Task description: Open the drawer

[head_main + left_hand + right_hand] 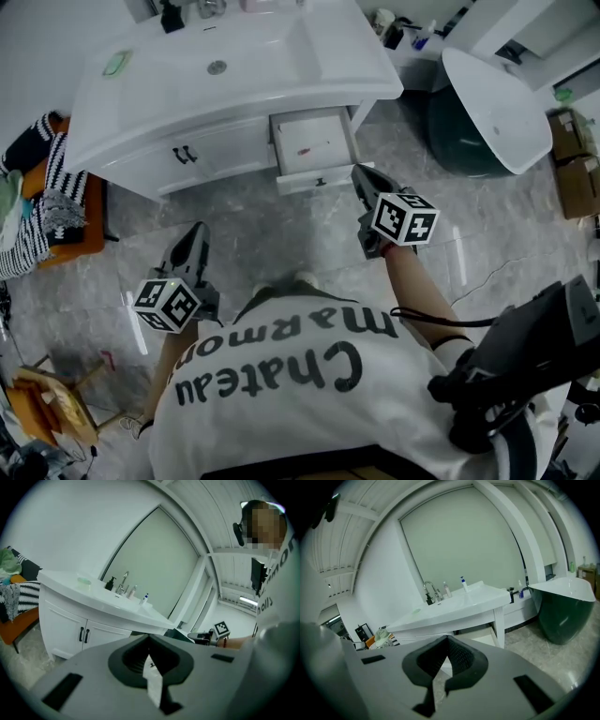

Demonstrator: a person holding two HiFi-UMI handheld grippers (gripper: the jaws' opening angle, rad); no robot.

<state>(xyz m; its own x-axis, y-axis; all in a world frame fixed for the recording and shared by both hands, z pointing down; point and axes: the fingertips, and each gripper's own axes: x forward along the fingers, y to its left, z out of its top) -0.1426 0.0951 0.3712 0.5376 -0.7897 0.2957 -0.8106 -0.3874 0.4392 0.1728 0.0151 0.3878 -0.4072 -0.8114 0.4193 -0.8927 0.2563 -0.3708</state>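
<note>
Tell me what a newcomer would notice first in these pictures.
The white sink cabinet fills the top of the head view, its drawer pulled open and nearly bare. Just in front of the drawer hangs the right gripper, jaws together on nothing, with the left gripper lower left, also shut. At far right stands a bathtub, white inside, dark green outside.

The drawer (314, 145) is a shallow white box, pulled well out of the white vanity cabinet (141, 173). It sits at the cabinet's right end, just beside the pair of doors (225, 150) and below the edge of the basin top (253, 56). Its pale inside lies open from above, with a small reddish mark on the bottom and a small dark handle on its front panel
</note>
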